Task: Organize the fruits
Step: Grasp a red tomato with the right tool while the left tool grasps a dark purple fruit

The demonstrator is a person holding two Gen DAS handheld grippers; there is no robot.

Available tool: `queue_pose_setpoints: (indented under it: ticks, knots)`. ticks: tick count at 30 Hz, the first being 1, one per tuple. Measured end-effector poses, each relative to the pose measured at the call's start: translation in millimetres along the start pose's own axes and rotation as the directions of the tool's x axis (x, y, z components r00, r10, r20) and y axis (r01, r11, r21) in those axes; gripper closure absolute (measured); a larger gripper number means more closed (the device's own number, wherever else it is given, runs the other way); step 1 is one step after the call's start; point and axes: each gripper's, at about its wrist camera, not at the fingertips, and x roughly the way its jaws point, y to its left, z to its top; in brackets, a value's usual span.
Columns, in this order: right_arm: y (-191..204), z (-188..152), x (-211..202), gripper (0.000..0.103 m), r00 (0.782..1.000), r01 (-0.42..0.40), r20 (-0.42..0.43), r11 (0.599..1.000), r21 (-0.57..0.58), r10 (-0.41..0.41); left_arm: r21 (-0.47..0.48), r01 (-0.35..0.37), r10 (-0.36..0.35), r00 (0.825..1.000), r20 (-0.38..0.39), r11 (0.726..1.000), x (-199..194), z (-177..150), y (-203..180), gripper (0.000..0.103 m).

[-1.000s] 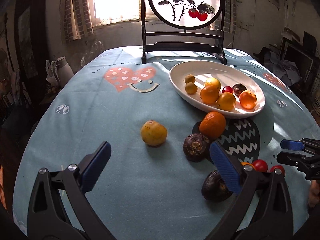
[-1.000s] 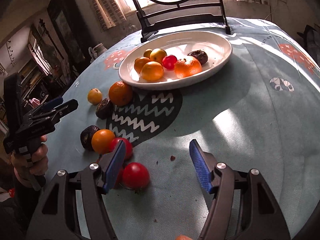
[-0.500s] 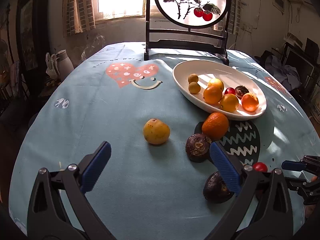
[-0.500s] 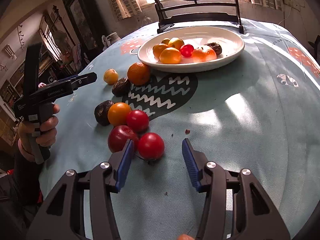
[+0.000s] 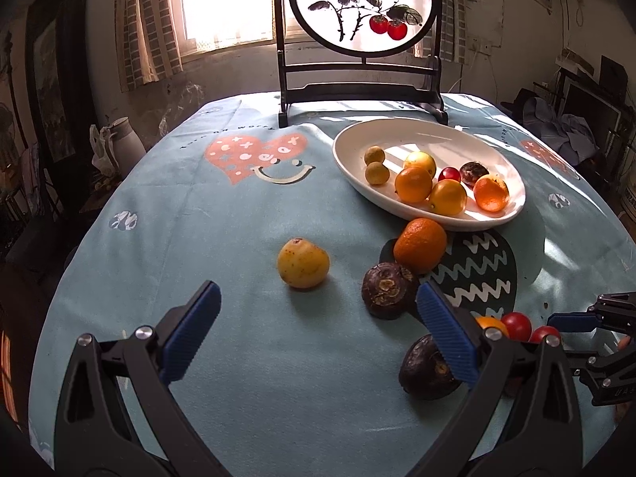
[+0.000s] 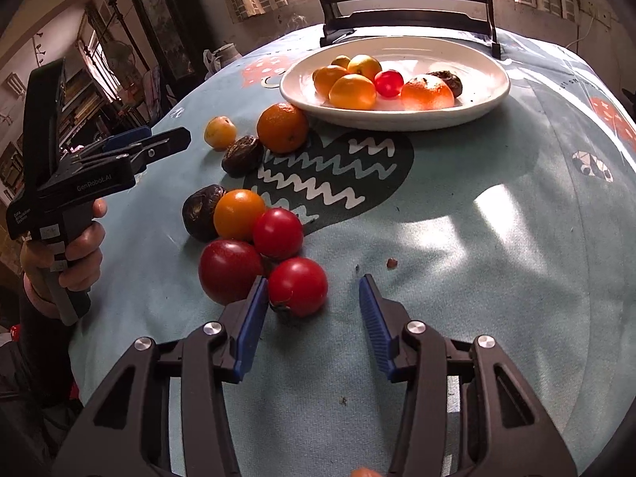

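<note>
Tablecloth (image 6: 497, 278) | right gripper (image 6: 312, 306) jaws closing around tomato (image 6: 298, 286), unpinched | left gripper (image 5: 318, 326) jaws wide

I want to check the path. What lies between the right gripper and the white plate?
Right wrist view: the nearest red tomato sits between the right gripper fingers; beyond lies patterned tablecloth up to the white plate.

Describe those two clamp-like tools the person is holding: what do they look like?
Both are black plastic frames with triangular cut-outs, silver bolts and ribbed blue pads. The left gripper has a pistol-style handle with white lettering and grey labels. The right gripper looks the same.
</note>
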Motion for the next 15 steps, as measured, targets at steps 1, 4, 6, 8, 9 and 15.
queue_pose_setpoints:
  ticks: [1, 4, 6, 8, 9, 15]
  knots:
    - [1, 1, 1, 0.058, 1.000, -0.001, -0.002, 1.000, -0.005, 0.001, 0.003, -0.005, 0.005, 1.000, 0.004, 1.000, 0, 0, 0, 0.002]
    - [3, 3, 3, 0.066, 1.000, -0.012, -0.006, 1.000, -0.010, 0.012, 0.009, -0.004, 0.004, 1.000, 0.003, 1.000, 0, 0, -1, 0.002]
    - [5, 3, 4, 0.072, 1.000, -0.015, -0.009, 1.000, -0.019, 0.015, 0.014, -0.004, 0.004, 1.000, 0.001, 1.000, 0, 0, -2, 0.002]
    - [3, 3, 2, 0.072, 1.000, -0.025, -0.002, 1.000, -0.005, 0.025, 0.016, -0.001, 0.001, 1.000, 0.000, 1.000, 0, 0, -2, 0.002]
    - [-1, 3, -1, 0.072, 0.999, -0.041, 0.012, 0.999, 0.019, 0.040, 0.021, 0.005, -0.005, 1.000, -0.002, 1.000, 0, -1, -2, 0.002]
    - [-32, 1, -32, 0.073, 0.986, -0.007, 0.168, 0.985, 0.171, -0.022, 0.170, 0.164, -0.161, 0.986, -0.030, 0.972, -11, -15, -21, 0.002]
